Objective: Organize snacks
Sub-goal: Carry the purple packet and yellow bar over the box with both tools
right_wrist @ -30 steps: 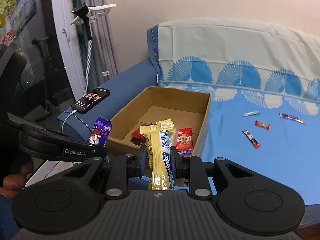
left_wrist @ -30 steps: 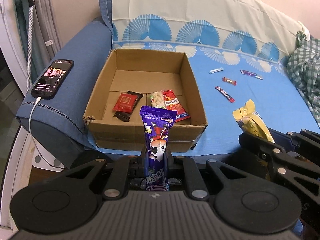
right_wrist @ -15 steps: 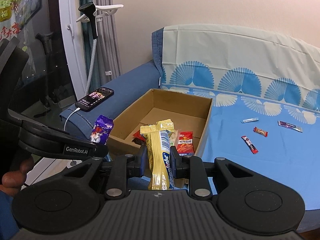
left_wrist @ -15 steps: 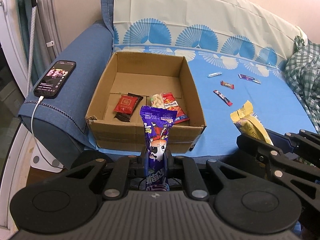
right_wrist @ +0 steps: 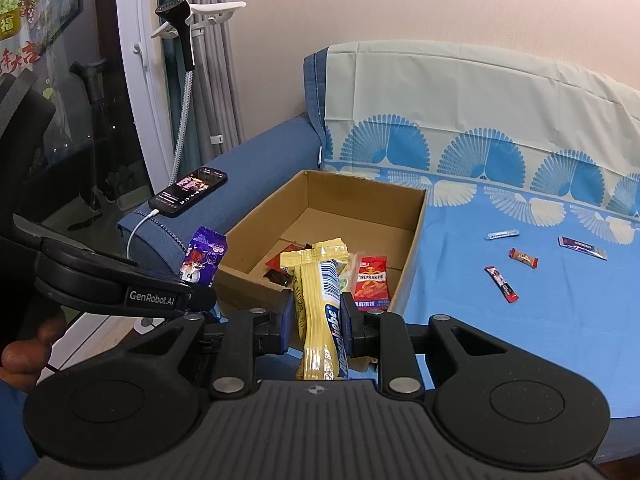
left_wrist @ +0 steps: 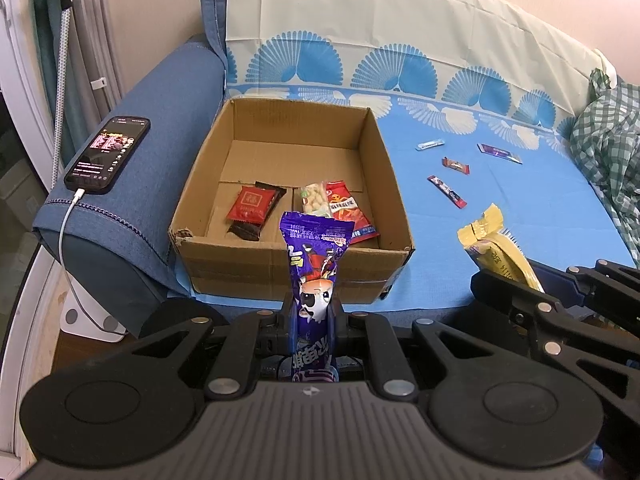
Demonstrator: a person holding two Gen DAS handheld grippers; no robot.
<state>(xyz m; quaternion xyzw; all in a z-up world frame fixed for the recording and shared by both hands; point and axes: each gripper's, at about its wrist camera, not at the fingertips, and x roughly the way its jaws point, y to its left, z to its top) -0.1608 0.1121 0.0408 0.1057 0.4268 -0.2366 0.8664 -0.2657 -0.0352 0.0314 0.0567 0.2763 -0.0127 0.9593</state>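
My left gripper [left_wrist: 314, 316] is shut on a purple snack packet [left_wrist: 316, 268], held upright in front of the cardboard box [left_wrist: 296, 268]. My right gripper [right_wrist: 318, 316] is shut on a yellow snack packet [right_wrist: 318, 300], also short of the box [right_wrist: 412, 256]. The box holds a red packet [left_wrist: 250, 206], a dark packet [left_wrist: 246, 232], a peanut packet [left_wrist: 314, 198] and a red-orange packet [left_wrist: 346, 210]. Several small bars [left_wrist: 446, 192] lie on the blue sofa cover to the right. The right gripper's yellow packet [left_wrist: 496, 248] shows in the left view.
A phone [left_wrist: 108, 154] with a charging cable lies on the blue armrest left of the box. A green checked cloth [left_wrist: 608, 140] is piled at the right. A phone stand [right_wrist: 188, 40] and window are at the far left. The sofa backrest rises behind the box.
Both grippers have pulled back and risen slightly from the box, each still holding its packet. The box and loose bars have not moved.
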